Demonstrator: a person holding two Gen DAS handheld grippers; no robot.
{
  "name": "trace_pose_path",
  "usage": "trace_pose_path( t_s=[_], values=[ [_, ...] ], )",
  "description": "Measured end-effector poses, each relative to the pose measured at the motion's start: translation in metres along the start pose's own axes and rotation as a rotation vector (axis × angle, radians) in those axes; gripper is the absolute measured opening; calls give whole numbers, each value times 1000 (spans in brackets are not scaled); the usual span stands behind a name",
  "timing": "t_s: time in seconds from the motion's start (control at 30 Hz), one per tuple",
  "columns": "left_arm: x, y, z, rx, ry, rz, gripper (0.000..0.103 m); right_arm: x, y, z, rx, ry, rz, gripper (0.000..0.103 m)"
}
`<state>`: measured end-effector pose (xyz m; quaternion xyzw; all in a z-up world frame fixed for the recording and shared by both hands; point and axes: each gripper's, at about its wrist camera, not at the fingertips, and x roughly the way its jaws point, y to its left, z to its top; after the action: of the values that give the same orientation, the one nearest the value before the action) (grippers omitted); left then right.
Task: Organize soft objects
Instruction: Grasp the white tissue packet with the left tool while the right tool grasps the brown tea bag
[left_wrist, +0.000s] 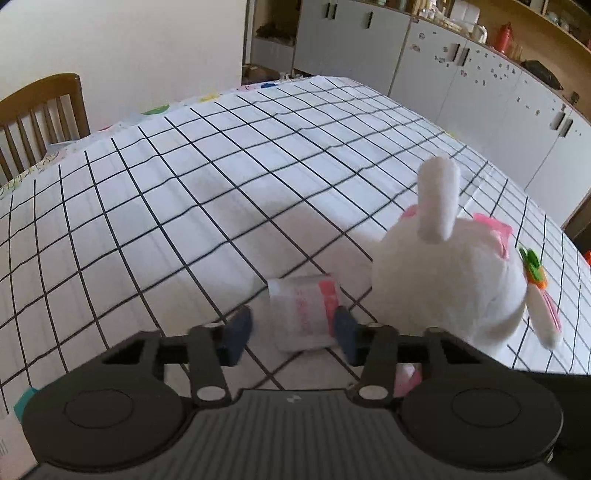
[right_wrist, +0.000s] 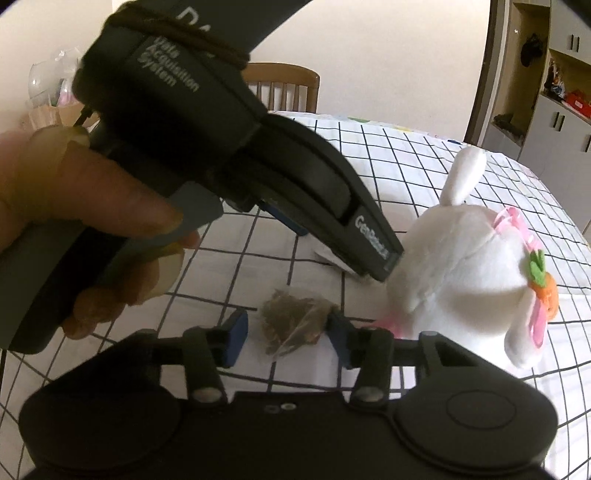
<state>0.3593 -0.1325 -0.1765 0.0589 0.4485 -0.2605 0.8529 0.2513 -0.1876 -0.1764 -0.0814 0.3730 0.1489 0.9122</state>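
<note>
A white plush rabbit (left_wrist: 454, 273) with a pink bow and a small orange carrot lies on the checked tablecloth; it also shows in the right wrist view (right_wrist: 476, 266). My left gripper (left_wrist: 291, 328) is open around a small white packet with pink print (left_wrist: 304, 314), its right pad near the packet, the left pad apart. My right gripper (right_wrist: 286, 334) is open around a clear bag of brown dried stuff (right_wrist: 291, 325) lying on the cloth. The left gripper's body (right_wrist: 207, 147), held by a hand, crosses the right wrist view and reaches toward the rabbit.
The table wears a white cloth with a black grid (left_wrist: 192, 192). A wooden chair (left_wrist: 40, 114) stands at its far left edge. White cabinets (left_wrist: 480, 85) and shelves line the wall behind. A glass vessel (right_wrist: 44, 81) sits at the far left.
</note>
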Motion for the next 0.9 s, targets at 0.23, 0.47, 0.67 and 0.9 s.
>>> trace_pose_path(
  t_s=[0.23,0.47,0.67,0.9],
  values=[
    [1,-2,4,-1,-5,-2,29,-4,3,0,-14,-5,-2,33],
    [6,-5,9,-10,9,34,69,-2,-6,3,-2,-1,14,34],
    [10,-13,7,0,15,44,74,0,-14,7,3,-1,18,34],
    [11,-17,7,0,9,70,68,1,-14,5,4,-7,16,34]
  ],
)
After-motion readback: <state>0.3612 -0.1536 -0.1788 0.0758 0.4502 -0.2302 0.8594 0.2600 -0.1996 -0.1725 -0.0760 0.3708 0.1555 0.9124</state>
